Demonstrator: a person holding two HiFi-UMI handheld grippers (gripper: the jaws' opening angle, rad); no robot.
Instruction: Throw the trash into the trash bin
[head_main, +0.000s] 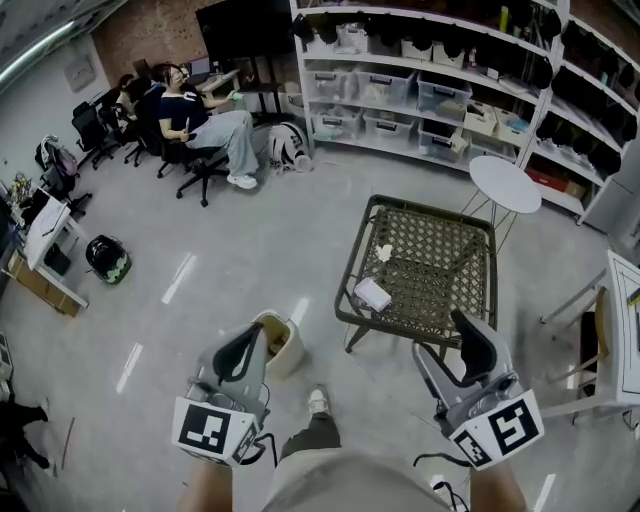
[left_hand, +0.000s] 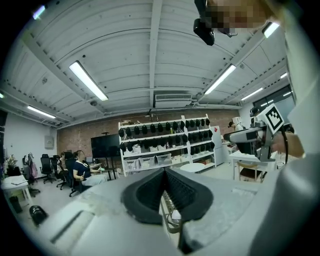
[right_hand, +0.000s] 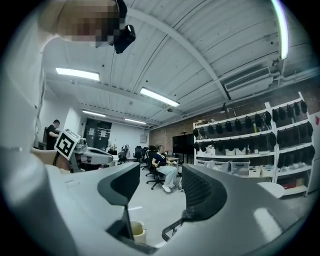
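Head view shows my risk: right fingers apart and empty, left fingers together, a clumsy reach could knock the trash off the desk, missing the bin.

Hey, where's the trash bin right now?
In the head view the trash bin stands on the floor at lower centre, just left of the woven table's near-left corner, with the left gripper overlapping its left edge.
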